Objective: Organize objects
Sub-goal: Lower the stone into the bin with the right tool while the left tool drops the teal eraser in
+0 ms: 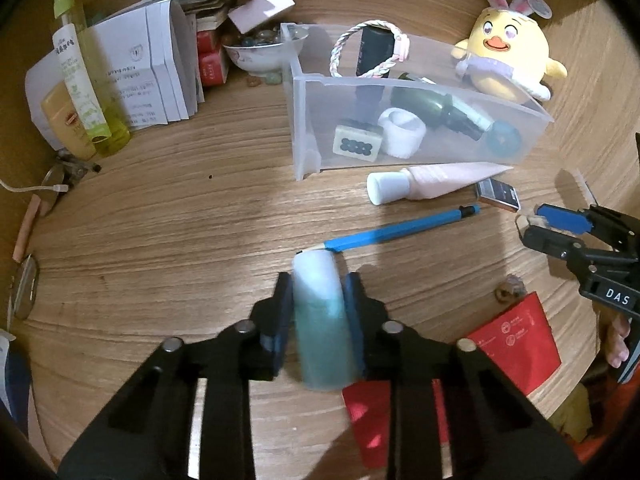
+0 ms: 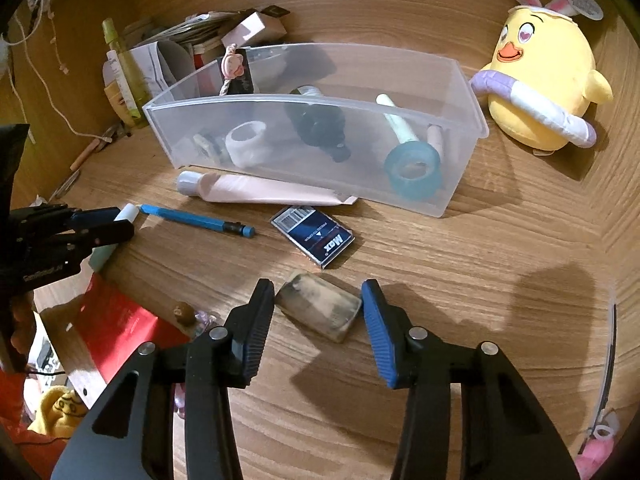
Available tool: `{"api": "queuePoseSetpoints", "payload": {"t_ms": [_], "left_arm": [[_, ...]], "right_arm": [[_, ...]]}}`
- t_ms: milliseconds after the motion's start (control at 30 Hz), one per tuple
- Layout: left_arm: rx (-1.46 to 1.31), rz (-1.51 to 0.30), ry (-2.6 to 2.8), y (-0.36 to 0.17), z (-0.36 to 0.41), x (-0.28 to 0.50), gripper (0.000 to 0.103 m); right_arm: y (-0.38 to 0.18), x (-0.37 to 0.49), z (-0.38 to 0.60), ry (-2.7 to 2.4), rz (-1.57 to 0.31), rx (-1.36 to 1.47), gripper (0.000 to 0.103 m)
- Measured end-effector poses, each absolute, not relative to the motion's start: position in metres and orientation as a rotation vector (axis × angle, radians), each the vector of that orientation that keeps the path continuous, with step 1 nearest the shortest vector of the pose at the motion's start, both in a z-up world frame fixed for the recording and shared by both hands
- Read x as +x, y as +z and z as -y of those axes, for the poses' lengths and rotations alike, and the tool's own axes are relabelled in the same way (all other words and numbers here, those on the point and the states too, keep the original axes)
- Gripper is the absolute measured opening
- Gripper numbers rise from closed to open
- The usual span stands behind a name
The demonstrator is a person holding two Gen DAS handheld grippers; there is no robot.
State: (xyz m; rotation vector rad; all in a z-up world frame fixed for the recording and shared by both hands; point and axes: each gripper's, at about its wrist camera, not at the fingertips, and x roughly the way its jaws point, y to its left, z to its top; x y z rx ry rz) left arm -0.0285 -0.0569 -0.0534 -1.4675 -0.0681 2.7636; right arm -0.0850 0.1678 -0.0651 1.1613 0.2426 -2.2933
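My left gripper (image 1: 318, 280) is shut on a pale tube (image 1: 320, 320) with a white top and teal body, held just above the wooden table. In the right wrist view that gripper (image 2: 124, 222) appears at the left edge with the tube (image 2: 127, 213) in it. My right gripper (image 2: 318, 292) points down at a grubby eraser (image 2: 320, 308) lying on the table, and both fingertips touch its ends. The clear plastic bin (image 1: 400, 88) (image 2: 320, 98) stands beyond, holding a dark bottle, tape rolls and a tile.
In front of the bin lie a pink tube (image 2: 260, 192), a blue pencil (image 2: 192, 218) and a box of staples (image 2: 312, 236). A yellow plush chick (image 2: 540, 80) sits at the right. A red envelope (image 1: 516, 340) lies nearby; boxes and bottles (image 1: 80, 80) crowd the far left.
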Motion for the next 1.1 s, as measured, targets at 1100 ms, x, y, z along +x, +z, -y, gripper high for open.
{"api": "queuePoseSetpoints", "payload": {"t_ms": [1100], "left_arm": [[-1.023, 0.191, 2.900, 0.029, 0.042, -0.032, 0.025]], "right_arm": [[0.004, -0.091, -0.177, -2.389, -0.057, 0.915, 0.042]]}}
